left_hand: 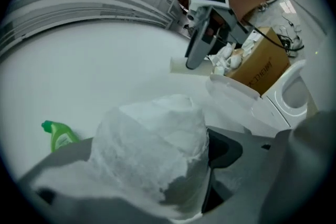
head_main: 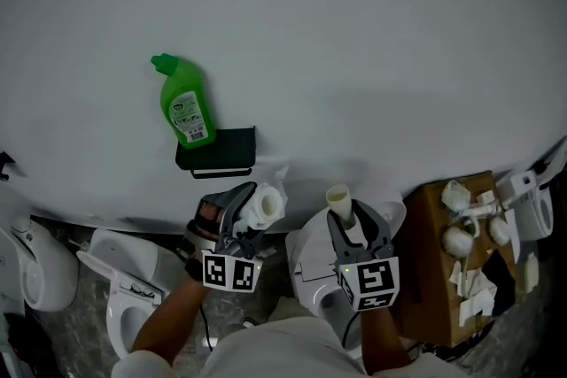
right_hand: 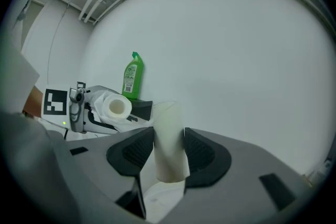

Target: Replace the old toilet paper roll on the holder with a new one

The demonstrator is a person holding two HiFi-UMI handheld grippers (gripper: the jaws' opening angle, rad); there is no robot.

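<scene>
A full white toilet paper roll (head_main: 266, 204) is clamped in my left gripper (head_main: 251, 213), just below the black wall holder (head_main: 217, 150). In the left gripper view the roll (left_hand: 152, 144) fills the space between the jaws of the left gripper (left_hand: 152, 170). My right gripper (head_main: 353, 222) is shut on an empty cream cardboard tube (head_main: 339, 198), held upright to the right of the roll. In the right gripper view the tube (right_hand: 169, 139) stands between the dark pads of the right gripper (right_hand: 169, 153), with the left gripper's roll (right_hand: 115, 107) and the holder (right_hand: 140, 107) to its left.
A green cleaner bottle (head_main: 186, 106) stands on the holder against the white wall. White toilets (head_main: 133, 279) stand on the floor below. A cardboard box (head_main: 461, 252) with white fittings and scraps is at the right.
</scene>
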